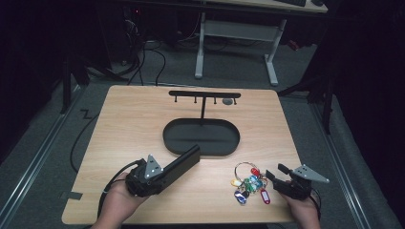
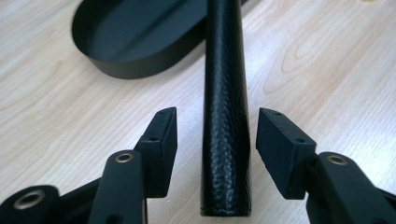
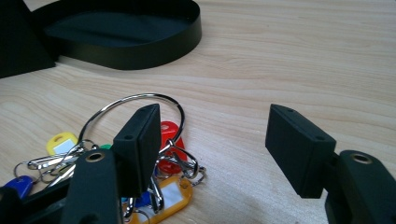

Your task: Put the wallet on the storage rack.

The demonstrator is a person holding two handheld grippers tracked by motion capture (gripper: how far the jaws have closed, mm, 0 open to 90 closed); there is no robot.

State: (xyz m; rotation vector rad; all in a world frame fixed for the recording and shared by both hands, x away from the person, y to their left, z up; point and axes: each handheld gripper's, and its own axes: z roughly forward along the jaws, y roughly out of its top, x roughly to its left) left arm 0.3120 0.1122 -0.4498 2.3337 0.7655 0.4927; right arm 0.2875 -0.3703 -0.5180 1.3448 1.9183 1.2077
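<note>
Item 1: black case (image 2: 226, 116), long, textured, leather-like; lies between the pads of the left gripper (image 2: 217, 144), a gap visible each side, so released rather than clenched. In the high view the case (image 1: 184, 162) reaches from that gripper (image 1: 165, 172) toward the oval black tray (image 1: 200, 137); whether it rests on the wooden table (image 1: 133, 119) cannot be told.

Item 2: key bunch (image 1: 249, 183) on a large metal ring (image 3: 135, 105), coloured tags attached, on the table just left of the right gripper (image 1: 273, 172), whose pads stand apart, grasping nothing.

black case (image 2: 225, 116) between open gripper (image 2: 216, 140), tray (image 2: 135, 65)
</note>
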